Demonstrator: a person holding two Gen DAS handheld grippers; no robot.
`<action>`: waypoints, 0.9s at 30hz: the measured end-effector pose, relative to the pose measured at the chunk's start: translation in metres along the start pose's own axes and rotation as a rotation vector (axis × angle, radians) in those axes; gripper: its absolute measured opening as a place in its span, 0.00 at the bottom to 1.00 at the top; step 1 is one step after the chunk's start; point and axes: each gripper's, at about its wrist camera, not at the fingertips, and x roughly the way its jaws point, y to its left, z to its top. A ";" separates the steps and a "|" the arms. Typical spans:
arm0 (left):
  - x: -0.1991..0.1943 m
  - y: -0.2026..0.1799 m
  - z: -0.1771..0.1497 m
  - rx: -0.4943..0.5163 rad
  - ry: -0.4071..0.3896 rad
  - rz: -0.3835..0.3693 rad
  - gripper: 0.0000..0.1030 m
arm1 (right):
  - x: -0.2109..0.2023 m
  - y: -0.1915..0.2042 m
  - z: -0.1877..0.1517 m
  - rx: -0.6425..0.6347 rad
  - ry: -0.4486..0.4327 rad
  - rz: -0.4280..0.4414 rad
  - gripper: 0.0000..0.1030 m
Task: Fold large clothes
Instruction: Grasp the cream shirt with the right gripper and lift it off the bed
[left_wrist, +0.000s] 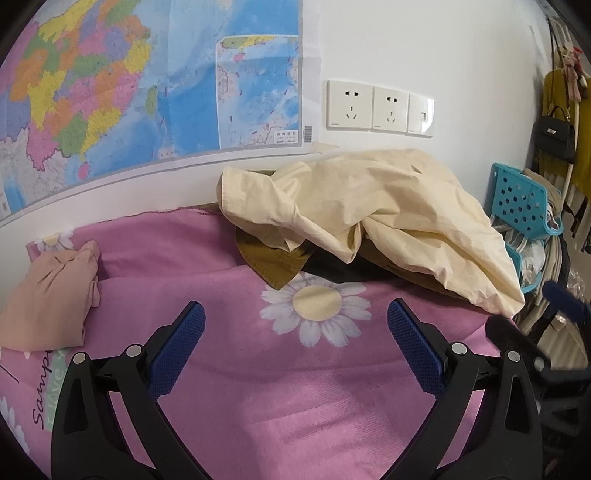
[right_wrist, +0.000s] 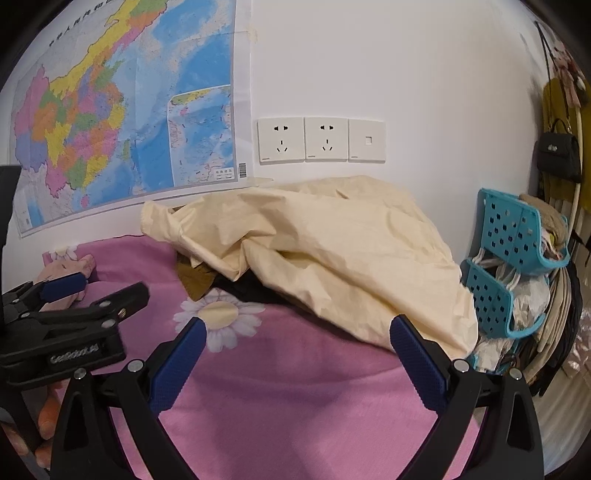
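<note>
The left hand-held gripper (left_wrist: 295, 314) hovers over a pink sheet (left_wrist: 229, 280) with its blue pads (left_wrist: 179, 354) spread wide, and nothing is between them. The right hand-held gripper (right_wrist: 293, 334) is also wide and holds nothing; its right pad (right_wrist: 417, 363) is just in front of the near edge of a cream garment (right_wrist: 332, 254).

The cream garment lies crumpled in a heap at the far right of the sheet, against the white wall (left_wrist: 424, 48). It covers most of a brown garment (left_wrist: 269, 262), which shows from under its left side, and something dark (left_wrist: 332, 269) is between them. A daisy print (left_wrist: 316, 308) on the sheet is just near of this heap, between the pads of the left hand-held gripper in its own view. At the far left of the sheet lies a folded pink garment (left_wrist: 51, 295), well apart from the heap.

In the right wrist view the left hand-held gripper (right_wrist: 99, 288) shows from the side at the left edge, also spread wide, near the pink garment (right_wrist: 70, 275). Fingers (right_wrist: 48, 413) of a person are visible below it.

On the wall hangs a map (left_wrist: 129, 81), and to its right are two sockets (left_wrist: 369, 107) and a small plate. Right of the sheet stands a turquoise rack (right_wrist: 513, 258) with bags and cloth in it, and a black handbag (right_wrist: 557, 151) hangs farther right.
</note>
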 end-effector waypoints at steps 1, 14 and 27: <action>0.004 0.002 0.001 -0.005 0.013 -0.005 0.95 | 0.003 0.000 0.003 -0.009 -0.003 -0.007 0.94; 0.050 0.053 0.016 -0.054 0.033 0.132 0.95 | 0.132 0.023 0.070 -0.330 0.053 -0.071 0.94; 0.084 0.094 0.023 -0.046 0.043 0.202 0.95 | 0.149 0.023 0.127 -0.413 0.065 0.070 0.06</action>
